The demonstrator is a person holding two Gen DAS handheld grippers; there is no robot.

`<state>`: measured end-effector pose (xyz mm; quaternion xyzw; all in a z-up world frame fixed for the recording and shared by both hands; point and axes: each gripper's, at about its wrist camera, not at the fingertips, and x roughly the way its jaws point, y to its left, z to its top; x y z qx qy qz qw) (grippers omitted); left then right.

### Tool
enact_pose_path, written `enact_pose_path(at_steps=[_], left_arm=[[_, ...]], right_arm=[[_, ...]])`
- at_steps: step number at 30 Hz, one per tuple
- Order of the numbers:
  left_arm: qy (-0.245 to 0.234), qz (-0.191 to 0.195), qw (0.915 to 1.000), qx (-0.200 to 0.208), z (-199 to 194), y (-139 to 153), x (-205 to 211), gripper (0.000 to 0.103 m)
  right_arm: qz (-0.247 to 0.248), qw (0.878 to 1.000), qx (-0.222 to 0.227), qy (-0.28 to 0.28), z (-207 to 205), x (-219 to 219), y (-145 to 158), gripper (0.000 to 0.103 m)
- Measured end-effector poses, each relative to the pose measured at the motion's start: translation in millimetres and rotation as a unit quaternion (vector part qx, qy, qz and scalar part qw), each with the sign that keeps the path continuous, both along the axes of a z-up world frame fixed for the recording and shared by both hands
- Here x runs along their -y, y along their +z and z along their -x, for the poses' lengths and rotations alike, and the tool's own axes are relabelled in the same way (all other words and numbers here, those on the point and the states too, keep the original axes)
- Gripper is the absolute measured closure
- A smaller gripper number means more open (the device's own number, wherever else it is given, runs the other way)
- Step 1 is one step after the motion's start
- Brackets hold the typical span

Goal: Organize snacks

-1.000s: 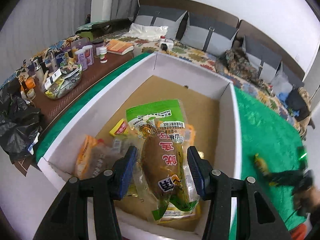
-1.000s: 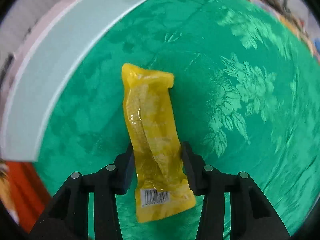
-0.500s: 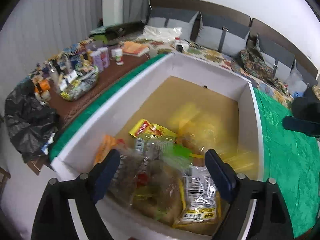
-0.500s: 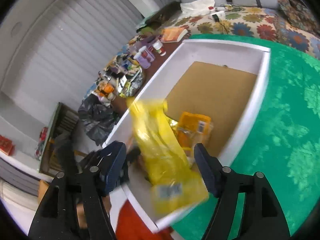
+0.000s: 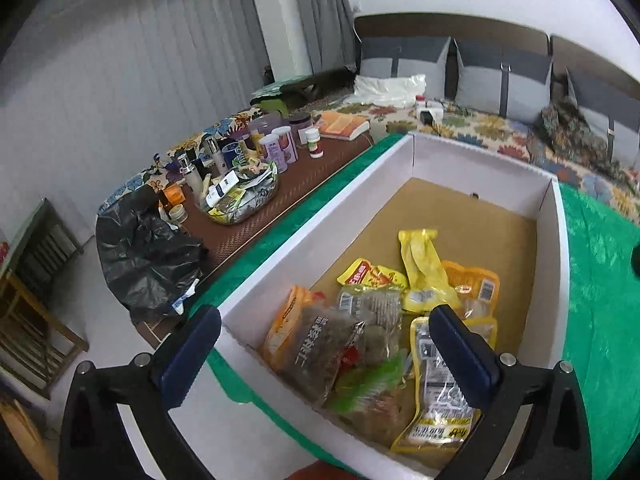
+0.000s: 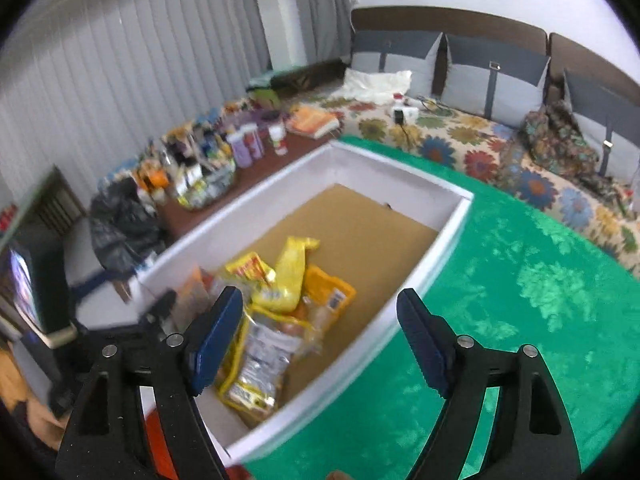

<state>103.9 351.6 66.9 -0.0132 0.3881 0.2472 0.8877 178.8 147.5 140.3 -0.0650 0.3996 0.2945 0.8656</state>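
Green cloth (image 6: 520,300), white box (image 5: 556,240) of snack packets (image 5: 424,272) (labels unreadable) — left gripper (image 5: 324,354), right gripper (image 6: 320,338) both spread, empty

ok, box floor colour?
Tan cardboard brown; the box floor shows best in the left wrist view.

Chinese print on grey-brown snack pack (image 5: 320,344), chars not legible.

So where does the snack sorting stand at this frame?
Done: a pile of packets, including the long yellow packet, lies in the white box. In hand: nothing; the left gripper and right gripper are open and empty. Left: no loose snacks show on the green cloth.
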Motion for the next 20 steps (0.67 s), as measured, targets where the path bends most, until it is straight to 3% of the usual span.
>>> enact_pose_path(at_steps=[3, 11, 20], left_arm=[[-0.009, 0.013, 0.9998, -0.01, 1, -1, -2, 0.0], [-0.016, 0.061, 0.998, 0.007, 13, 1, -10, 0.0], [-0.003, 0.079, 0.9966, 0.02, 20, 0, -13, 0.0]], right_arm=[[0.034, 0.999, 0.005, 0.004, 5, -9, -8, 0.021], [0.042, 0.999, 0.006, 0.0, 8, -19, -13, 0.021], [0.047, 0.999, -0.003, 0.005, 9, -22, -22, 0.021]])
